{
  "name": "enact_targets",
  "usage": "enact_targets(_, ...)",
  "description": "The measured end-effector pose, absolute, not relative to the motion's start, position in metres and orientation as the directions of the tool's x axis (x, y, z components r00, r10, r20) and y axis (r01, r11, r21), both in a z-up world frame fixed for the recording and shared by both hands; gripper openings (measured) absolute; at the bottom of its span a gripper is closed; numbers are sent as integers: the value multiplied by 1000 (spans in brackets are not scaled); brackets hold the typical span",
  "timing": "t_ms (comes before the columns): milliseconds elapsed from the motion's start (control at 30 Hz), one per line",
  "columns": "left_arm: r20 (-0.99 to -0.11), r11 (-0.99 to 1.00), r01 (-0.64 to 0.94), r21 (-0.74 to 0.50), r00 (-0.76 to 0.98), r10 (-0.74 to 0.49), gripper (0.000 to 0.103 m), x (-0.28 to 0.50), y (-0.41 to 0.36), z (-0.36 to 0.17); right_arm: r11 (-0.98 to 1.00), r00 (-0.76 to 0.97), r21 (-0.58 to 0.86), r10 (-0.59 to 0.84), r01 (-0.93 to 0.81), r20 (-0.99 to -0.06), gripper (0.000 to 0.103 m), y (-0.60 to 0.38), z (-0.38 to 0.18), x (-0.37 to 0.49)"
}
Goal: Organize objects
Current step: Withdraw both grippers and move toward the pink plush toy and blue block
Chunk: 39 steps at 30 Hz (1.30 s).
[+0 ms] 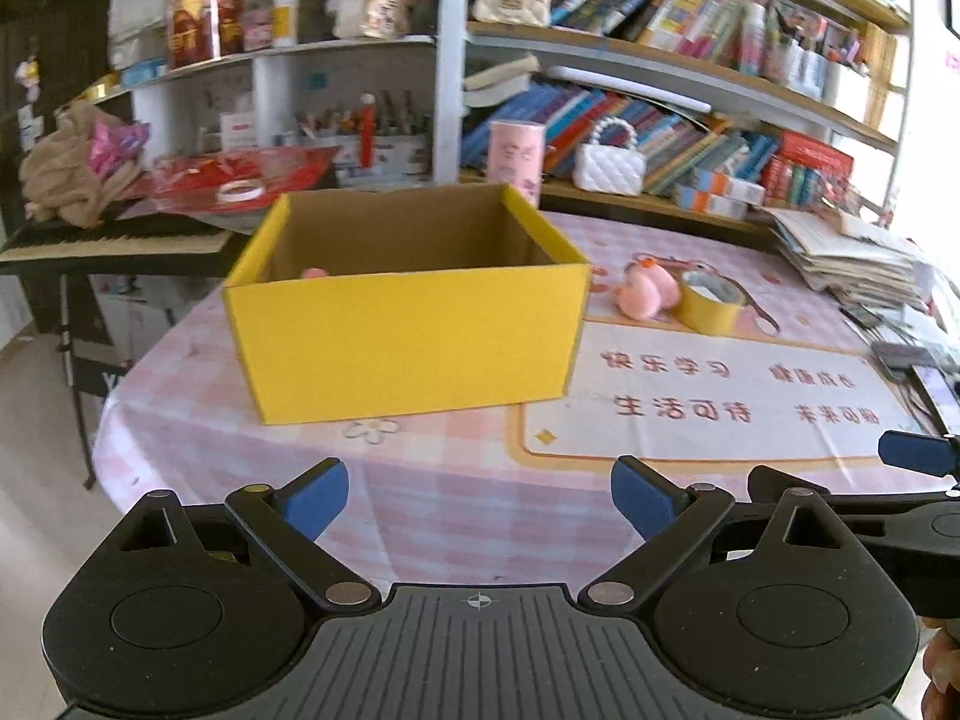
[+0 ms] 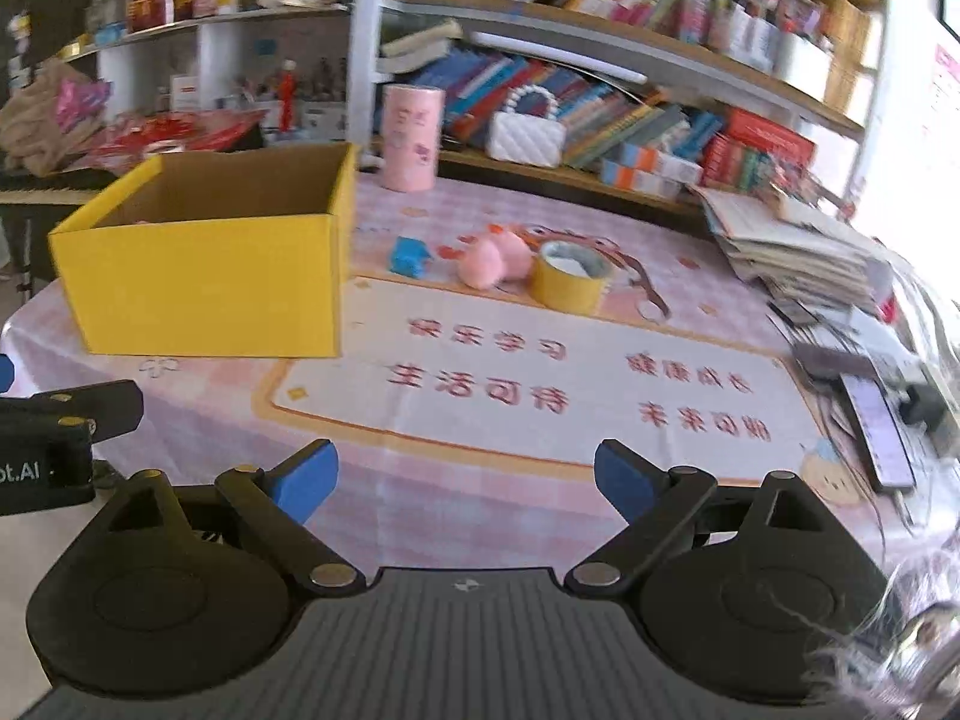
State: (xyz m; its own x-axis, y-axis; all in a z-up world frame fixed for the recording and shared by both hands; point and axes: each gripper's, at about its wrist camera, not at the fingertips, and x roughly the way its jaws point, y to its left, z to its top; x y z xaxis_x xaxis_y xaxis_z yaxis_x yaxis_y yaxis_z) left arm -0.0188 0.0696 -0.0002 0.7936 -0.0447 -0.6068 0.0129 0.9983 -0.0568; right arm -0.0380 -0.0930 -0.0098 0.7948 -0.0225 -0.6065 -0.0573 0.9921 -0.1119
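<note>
Yellow box: we see it open-topped on the counter, left of centre in the right wrist view.
Pink plush: lying right of the box, touching a yellow tape roll.
Blue block: between box and plush.
Left hand-held gripper: jaws apart, empty.
Right hand-held gripper: we find its jaws wide, nothing between them.

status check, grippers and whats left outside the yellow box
Left gripper and right gripper open, empty. Pink plush, tape roll, blue item loose on the table beside the yellow box. Path unobstructed.
</note>
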Motion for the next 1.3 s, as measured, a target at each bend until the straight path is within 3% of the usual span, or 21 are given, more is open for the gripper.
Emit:
enact_targets(667,-642,980,183,-74,743,-188,96,20,4,-9,985,730,-104,-174,140,-661,94,-163,-22,-26)
enact_targets(1300,-666,976,195,-93,717,-206,96,81,-48,-22,988,714,-96,-154,121,-683,94,-216,-28,33)
